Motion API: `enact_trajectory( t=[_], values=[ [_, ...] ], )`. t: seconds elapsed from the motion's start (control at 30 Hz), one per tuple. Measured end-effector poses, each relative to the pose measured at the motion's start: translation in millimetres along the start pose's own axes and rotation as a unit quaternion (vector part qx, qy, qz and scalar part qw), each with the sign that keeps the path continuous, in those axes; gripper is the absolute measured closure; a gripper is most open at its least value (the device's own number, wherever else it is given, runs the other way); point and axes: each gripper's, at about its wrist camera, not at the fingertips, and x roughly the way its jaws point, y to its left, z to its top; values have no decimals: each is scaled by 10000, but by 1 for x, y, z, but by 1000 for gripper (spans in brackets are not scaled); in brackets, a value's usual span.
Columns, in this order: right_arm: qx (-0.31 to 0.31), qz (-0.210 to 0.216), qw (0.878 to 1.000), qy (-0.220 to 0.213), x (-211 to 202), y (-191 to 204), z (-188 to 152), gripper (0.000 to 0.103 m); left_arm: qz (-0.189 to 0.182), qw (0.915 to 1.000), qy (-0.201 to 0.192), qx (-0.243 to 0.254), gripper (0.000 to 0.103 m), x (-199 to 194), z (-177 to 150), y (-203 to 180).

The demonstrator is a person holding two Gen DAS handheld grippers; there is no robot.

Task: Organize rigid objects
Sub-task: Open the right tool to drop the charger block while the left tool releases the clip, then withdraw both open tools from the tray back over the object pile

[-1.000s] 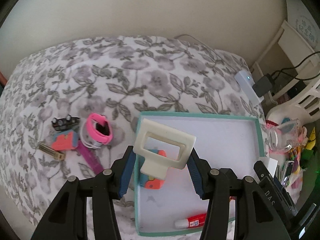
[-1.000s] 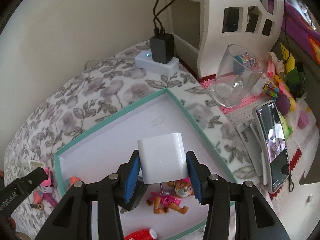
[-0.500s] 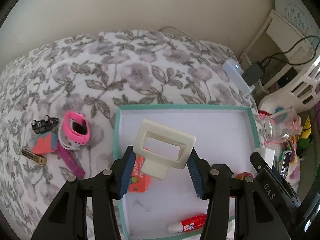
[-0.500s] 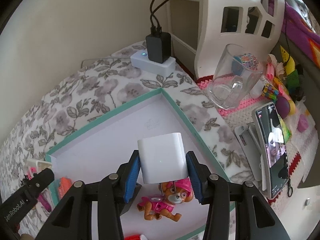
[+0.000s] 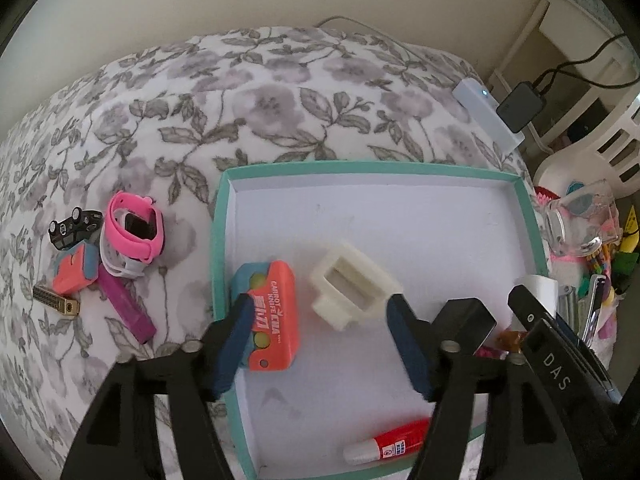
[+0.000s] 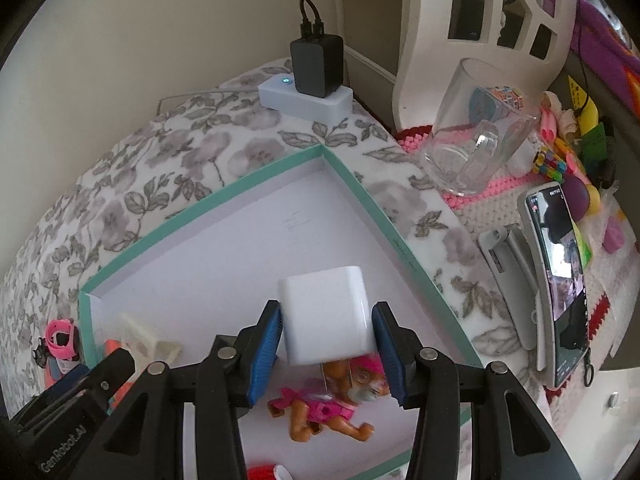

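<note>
A teal-rimmed box (image 5: 216, 240) with a white floor lies on the floral cloth. My left gripper (image 5: 320, 340) is open; the cream plastic frame (image 5: 352, 284) lies loose on the box floor between its fingers, beside an orange carrot-knife toy (image 5: 272, 316). A red glue tube (image 5: 388, 444) lies near the box's front. My right gripper (image 6: 326, 344) has its jaws slightly parted around a white charger cube (image 6: 324, 312), above a toy dog (image 6: 332, 404) in the box (image 6: 360, 188).
Left of the box lie a pink watch (image 5: 134, 226), a toy car (image 5: 74, 226), an orange block (image 5: 76, 270), a purple strip (image 5: 126, 306) and a brass connector (image 5: 56, 300). A power strip (image 6: 306, 98), glass mug (image 6: 472, 152) and phone (image 6: 560, 280) are at the right.
My left gripper opened and the cream frame dropped onto the box floor. My right gripper's fingers spread a little around the white cube, which sits tilted between them.
</note>
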Motion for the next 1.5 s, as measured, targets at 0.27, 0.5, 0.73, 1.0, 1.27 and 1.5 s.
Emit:
enact_trajectory(
  t=[0.27, 0.5, 0.73, 1.0, 1.27, 1.5],
  values=[
    [-132, -11, 9998, -135, -10, 9, 2, 40, 53, 9997, -115, -213, 28, -14, 4, 16],
    [-336, 137, 9991, -236, -20, 26, -1, 21, 452, 9970, -247, -578, 12, -23, 6, 47],
    [-445, 274, 9986, -114, -19, 36, -9, 7, 821, 9944, -203, -633, 10, -20, 2, 67],
    [-424, 391, 9983, -29, -18, 36, -17, 0, 702, 9955, -100, -636, 2, -18, -3, 67],
    [-416, 356, 9985, 74, -18, 39, -21, 0, 777, 9941, 18, -753, 2, -19, -2, 85],
    [-665, 541, 9962, -152, -45, 62, -22, 0, 859, 9928, 53, -834, 2, -30, 4, 115]
  ],
)
